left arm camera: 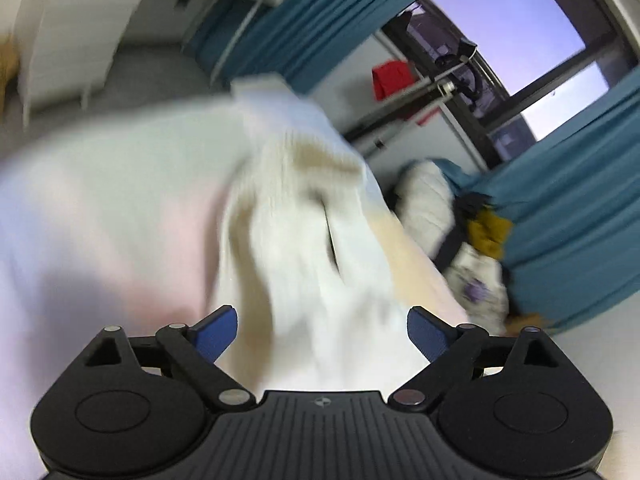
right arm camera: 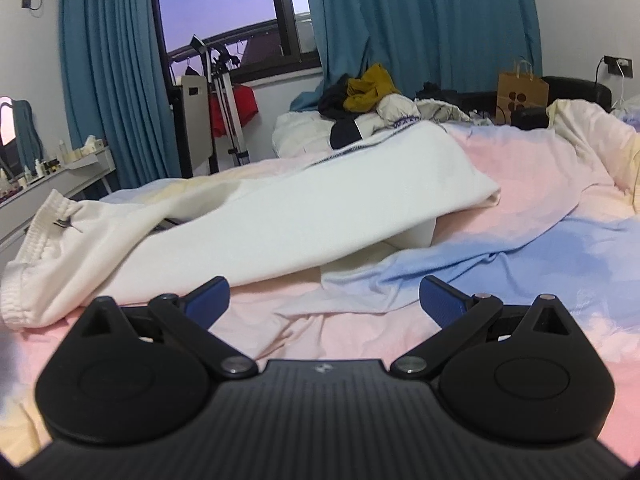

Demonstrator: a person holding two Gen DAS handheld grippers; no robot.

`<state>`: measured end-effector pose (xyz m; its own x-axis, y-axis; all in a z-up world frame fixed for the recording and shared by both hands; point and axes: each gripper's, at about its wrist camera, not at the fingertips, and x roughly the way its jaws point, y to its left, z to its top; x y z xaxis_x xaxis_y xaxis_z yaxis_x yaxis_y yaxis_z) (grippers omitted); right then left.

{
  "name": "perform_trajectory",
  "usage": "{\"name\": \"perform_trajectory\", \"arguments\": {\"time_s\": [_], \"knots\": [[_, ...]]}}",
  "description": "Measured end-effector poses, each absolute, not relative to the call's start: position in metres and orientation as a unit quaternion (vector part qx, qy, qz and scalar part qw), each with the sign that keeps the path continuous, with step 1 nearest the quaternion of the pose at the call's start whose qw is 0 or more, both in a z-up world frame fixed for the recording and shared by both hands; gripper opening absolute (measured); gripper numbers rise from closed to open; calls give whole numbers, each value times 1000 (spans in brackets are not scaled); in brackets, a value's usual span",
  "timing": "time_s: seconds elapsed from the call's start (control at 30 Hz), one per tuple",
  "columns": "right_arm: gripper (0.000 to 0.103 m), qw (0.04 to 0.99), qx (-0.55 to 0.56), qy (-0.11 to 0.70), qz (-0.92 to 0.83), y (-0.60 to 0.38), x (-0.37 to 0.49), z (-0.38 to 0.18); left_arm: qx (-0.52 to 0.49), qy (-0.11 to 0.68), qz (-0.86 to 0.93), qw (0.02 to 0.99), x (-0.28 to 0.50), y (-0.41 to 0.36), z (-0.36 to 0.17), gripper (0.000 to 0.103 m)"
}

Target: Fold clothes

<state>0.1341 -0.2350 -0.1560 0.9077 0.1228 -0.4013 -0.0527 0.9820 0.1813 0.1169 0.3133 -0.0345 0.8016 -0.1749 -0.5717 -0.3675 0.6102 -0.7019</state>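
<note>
White trousers lie across the pastel bed sheet, their elastic waistband at the left and the legs running to the right. In the blurred, tilted left wrist view the same white cloth fills the middle, just ahead of my left gripper. Its blue pads stand wide apart, with the cloth seen between them and no pad pressing on it. My right gripper hovers low over the sheet in front of the trousers, jaws wide, nothing between them.
A heap of clothes sits at the far side of the bed, with a paper bag to its right. Teal curtains frame a window. A clothes rack and a white dresser stand at the left.
</note>
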Motion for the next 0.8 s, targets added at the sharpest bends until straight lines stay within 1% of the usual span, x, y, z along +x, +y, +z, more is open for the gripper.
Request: {"name": "perform_trajectory", "arguments": {"time_s": [0.1,0.17,0.27,0.37,0.53,0.67,0.7,0.73,0.8], "knots": [[103,974,86,204,43,-239,128,-151,-506,311,34,804,83,287,-68,94],[103,974,97,203,39,-244,124,-150,-547,327,35,770,76,274,-89,94],[103,971,114,207,28,-251,123,-150,-568,335,35,751,76,262,-108,94],[103,969,125,213,19,-255,123,-151,-567,319,30,759,89,259,-117,96],[103,964,146,223,14,-258,125,-157,-613,308,32,727,108,263,-148,96],[103,961,149,232,16,-255,131,-162,-657,281,28,700,114,267,-170,95],[103,961,148,233,18,-253,132,-163,-663,280,24,693,117,266,-174,91],[103,961,147,235,21,-251,133,-164,-669,282,25,687,118,265,-175,78],[103,962,140,235,23,-247,135,-166,-681,278,21,677,120,262,-176,71]]}}
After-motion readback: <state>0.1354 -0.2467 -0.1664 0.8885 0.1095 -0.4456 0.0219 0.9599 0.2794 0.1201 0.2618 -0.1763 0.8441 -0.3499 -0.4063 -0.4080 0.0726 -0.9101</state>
